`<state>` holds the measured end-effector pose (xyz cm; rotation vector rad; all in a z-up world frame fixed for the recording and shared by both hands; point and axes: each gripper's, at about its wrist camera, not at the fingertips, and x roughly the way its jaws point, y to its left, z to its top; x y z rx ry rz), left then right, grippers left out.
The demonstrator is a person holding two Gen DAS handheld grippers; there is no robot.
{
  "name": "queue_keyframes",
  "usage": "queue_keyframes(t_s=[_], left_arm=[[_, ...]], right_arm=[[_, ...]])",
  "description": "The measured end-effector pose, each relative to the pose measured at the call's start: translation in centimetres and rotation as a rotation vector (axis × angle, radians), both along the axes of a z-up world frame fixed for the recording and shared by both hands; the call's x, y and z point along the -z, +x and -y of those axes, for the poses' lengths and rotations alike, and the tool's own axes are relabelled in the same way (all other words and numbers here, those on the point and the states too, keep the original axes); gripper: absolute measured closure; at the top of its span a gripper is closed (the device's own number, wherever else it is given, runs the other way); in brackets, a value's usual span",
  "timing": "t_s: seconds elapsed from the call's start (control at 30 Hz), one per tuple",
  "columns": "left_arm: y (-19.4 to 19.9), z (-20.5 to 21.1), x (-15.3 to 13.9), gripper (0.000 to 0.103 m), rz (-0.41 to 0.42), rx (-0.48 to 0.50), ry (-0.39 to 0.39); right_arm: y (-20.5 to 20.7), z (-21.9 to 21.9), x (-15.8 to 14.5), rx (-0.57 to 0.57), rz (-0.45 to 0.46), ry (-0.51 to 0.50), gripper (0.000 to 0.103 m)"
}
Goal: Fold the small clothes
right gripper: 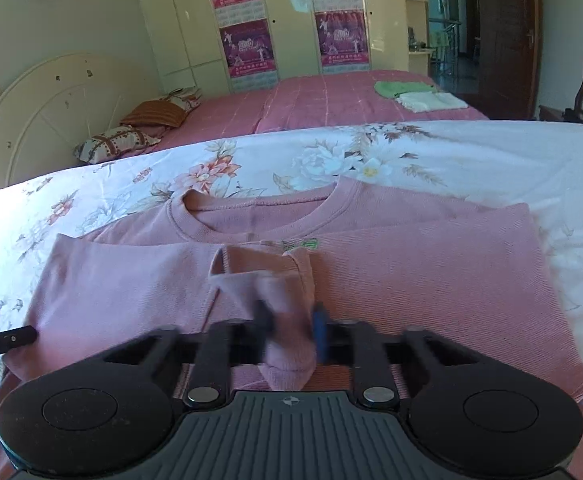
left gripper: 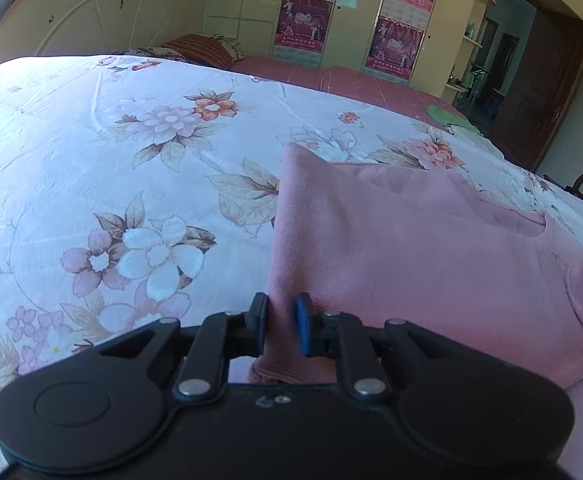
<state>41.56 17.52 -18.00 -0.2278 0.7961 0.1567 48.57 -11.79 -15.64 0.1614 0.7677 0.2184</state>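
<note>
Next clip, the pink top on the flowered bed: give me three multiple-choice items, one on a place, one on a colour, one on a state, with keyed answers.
1. Where do the folded green and white cloths lie?
A. on the far pink bed
B. on the chair
C. on the pink top

2. What colour is the sheet under the top?
A. plain blue
B. white with flowers
C. black

3. What is the right gripper doing?
A. open above the sheet
B. shut on a pillow
C. shut on a sleeve cuff

Answers:
1 A: the cloths sit on the far bed.
2 B: the sheet shows flowers on white.
3 C: the right gripper pinches the top's cuff.
</note>
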Motion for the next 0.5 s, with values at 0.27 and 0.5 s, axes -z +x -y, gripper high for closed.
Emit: queue_keyframes(t_s=[0.27, 0.5], left_arm=[[0.1, 0.0, -0.2, 0.083, -0.008, 0.016, 0.018], [0.2, -0.7, -0.8, 0.039, -0.025, -0.014, 0.029]], right_arm=[[-1.4, 5.1, 1.2, 0.089, -0.091, 0.078, 0.097], [-1.8, 5.6, 0.5, 0.085, -0.064, 0.156, 0.010]])
